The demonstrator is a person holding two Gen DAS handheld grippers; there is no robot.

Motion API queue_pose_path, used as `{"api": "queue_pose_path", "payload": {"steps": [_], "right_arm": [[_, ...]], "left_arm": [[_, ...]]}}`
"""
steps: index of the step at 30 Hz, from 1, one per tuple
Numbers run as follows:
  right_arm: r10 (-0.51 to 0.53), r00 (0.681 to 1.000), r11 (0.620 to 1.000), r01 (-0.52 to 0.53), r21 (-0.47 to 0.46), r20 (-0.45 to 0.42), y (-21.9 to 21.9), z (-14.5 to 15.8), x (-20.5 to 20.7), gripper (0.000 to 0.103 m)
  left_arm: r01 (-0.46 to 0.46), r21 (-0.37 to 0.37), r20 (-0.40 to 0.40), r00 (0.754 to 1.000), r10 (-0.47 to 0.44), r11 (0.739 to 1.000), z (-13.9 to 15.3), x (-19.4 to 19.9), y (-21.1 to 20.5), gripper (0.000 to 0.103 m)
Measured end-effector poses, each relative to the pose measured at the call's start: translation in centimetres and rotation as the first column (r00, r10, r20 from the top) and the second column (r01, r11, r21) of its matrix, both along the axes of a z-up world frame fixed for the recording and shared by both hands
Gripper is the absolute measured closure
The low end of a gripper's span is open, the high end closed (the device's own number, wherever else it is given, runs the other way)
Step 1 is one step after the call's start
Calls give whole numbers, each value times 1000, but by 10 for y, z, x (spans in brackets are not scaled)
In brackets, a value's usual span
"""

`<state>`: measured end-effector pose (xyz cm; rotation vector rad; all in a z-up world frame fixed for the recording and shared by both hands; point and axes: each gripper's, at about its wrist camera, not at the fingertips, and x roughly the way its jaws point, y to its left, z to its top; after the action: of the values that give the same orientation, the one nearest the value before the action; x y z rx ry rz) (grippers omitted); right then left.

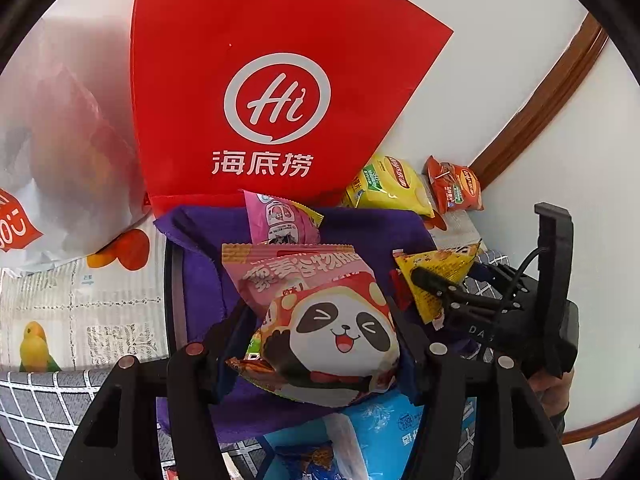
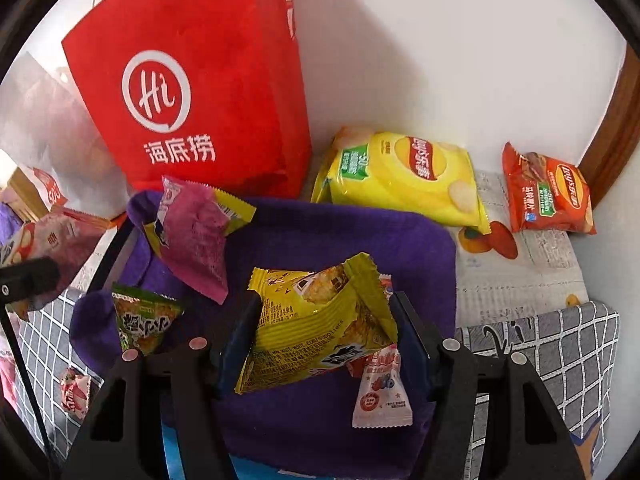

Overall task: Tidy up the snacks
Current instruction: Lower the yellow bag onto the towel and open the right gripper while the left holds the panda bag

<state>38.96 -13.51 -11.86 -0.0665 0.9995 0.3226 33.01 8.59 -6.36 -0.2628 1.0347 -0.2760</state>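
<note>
Left tongs [image 1: 320, 344] clamp pink panda-print snack packet [image 1: 332, 340]; right tongs [image 2: 324, 332] clamp yellow foil snack packet [image 2: 316, 320]; both held over purple fabric basket [image 2: 320, 224], red paper bag [image 2: 208, 92] at 12 o'clock

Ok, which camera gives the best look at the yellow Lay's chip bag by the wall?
The right wrist view: the yellow Lay's bag lies in full view, logo readable, behind the purple basket. In the left wrist view the bag is small and far off, its left end hidden behind the red bag.
</note>
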Motion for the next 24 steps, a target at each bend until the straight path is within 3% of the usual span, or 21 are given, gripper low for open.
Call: {"api": "queue_pose_path", "payload": {"steps": [24], "right_arm": [[10,1000,999,-11,-51,-19,6,-6,0,36]], "left_arm": [[14,9,-35,999,-14,1000,-15,5,-8,43]]}}
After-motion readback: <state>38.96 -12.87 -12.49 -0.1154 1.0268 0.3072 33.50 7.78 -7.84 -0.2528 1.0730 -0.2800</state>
